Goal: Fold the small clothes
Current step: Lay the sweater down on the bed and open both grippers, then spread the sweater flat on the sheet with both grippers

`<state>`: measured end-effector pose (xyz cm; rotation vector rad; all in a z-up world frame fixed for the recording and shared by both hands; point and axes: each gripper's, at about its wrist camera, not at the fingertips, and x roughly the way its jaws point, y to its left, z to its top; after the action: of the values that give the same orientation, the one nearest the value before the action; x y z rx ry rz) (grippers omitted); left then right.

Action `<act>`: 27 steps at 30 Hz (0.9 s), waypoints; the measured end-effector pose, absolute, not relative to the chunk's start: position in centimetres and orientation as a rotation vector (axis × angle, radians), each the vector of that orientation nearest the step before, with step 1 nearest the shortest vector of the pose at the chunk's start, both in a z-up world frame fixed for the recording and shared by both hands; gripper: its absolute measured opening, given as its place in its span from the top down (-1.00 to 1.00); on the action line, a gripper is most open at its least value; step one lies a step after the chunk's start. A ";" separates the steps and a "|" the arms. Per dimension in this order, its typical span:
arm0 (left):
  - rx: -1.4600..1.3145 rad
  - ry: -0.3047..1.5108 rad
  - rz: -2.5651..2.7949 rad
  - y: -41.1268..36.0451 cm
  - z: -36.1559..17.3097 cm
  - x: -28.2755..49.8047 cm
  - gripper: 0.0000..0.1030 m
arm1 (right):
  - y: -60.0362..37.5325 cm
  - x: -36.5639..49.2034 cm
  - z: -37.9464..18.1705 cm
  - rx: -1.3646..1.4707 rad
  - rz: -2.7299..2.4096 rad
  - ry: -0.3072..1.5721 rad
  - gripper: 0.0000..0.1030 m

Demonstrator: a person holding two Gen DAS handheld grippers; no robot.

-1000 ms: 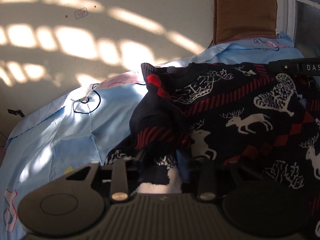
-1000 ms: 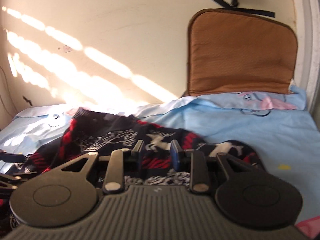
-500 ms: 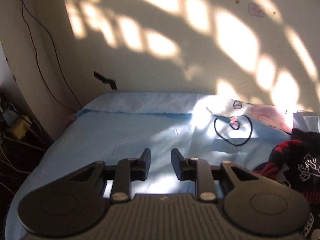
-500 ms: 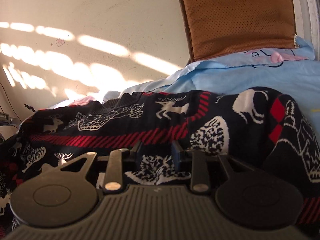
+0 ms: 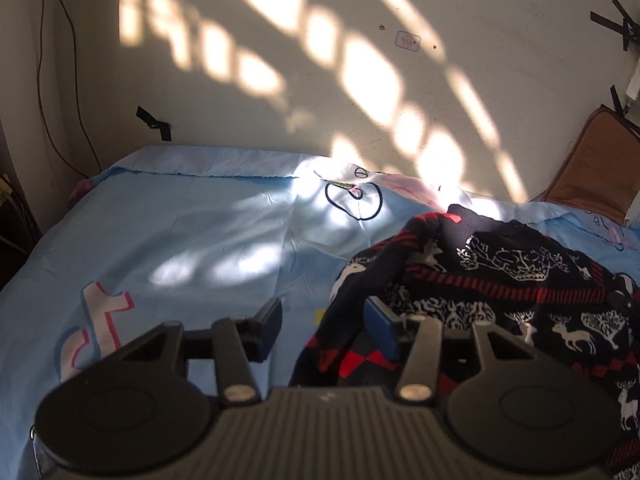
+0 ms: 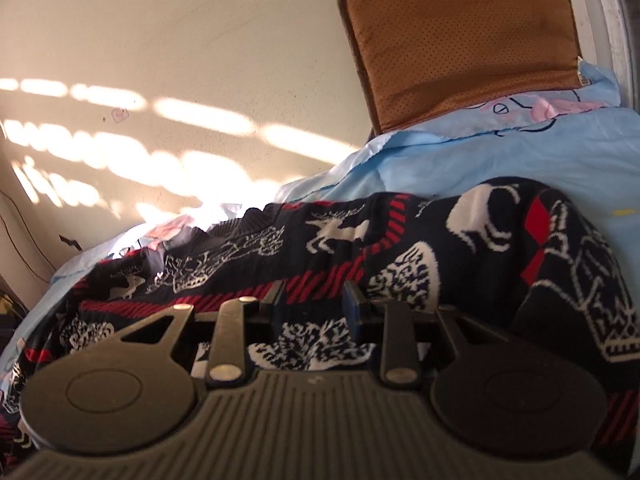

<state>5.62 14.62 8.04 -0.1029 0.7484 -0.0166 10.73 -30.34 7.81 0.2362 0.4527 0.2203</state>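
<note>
Left gripper [image 5: 322, 326] is released, jaws spread wide. The sweater [image 5: 500, 280], black knit with red bands and white reindeer, lies bunched on the blue bed sheet [image 5: 180, 248] to the gripper's right. Its left edge drapes into the gap between the fingers, against the right finger [image 5: 382, 326]; the left finger [image 5: 270, 320] is over bare sheet. Nothing is pinched.

Right gripper [image 6: 314, 300] sits low on the sweater [image 6: 360, 248], fabric spread ahead and to both sides. Jaws stand apart with a white-patterned patch of knit between them; cannot tell if they grip it. Brown cushion [image 6: 468, 36] leans against the wall [image 6: 180, 40] behind the bed.
</note>
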 end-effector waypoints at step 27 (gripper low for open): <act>-0.011 0.754 0.157 16.4 5.6 9.2 0.81 | -43.3 14.9 10.5 0.062 -0.220 0.550 0.79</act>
<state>9.24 16.35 5.63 -0.0115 0.7536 0.1566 14.87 -43.30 10.51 0.0621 0.5500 -0.2199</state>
